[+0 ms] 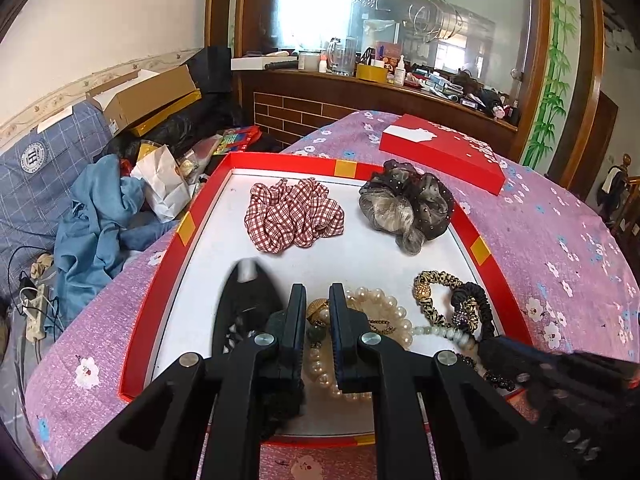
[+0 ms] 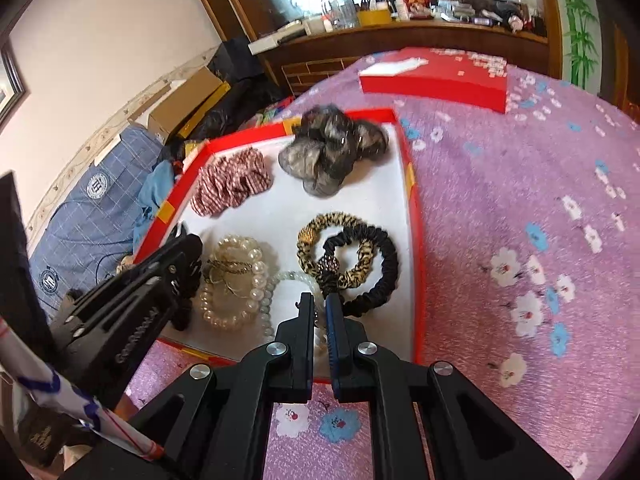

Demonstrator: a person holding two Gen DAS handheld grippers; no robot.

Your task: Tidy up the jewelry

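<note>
Two handheld grippers hover over a red tray (image 1: pixel 156 264). Left gripper (image 1: pixel 318 292) at six o'clock, clenched, empty, above pearl bracelets (image 2: pixel 236 280). Right gripper (image 2: pixel 320 300) clenched beside tangled hair ties (image 2: pixel 360 256). Scrunchies (image 1: pixel 294 214) at twelve. Risk: snagging interlocked loops drags several pieces together.

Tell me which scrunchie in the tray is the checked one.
The red-and-white checked scrunchie, at the tray's far left. Beside it lies a grey-brown sheer scrunchie, with no pattern of squares.
</note>
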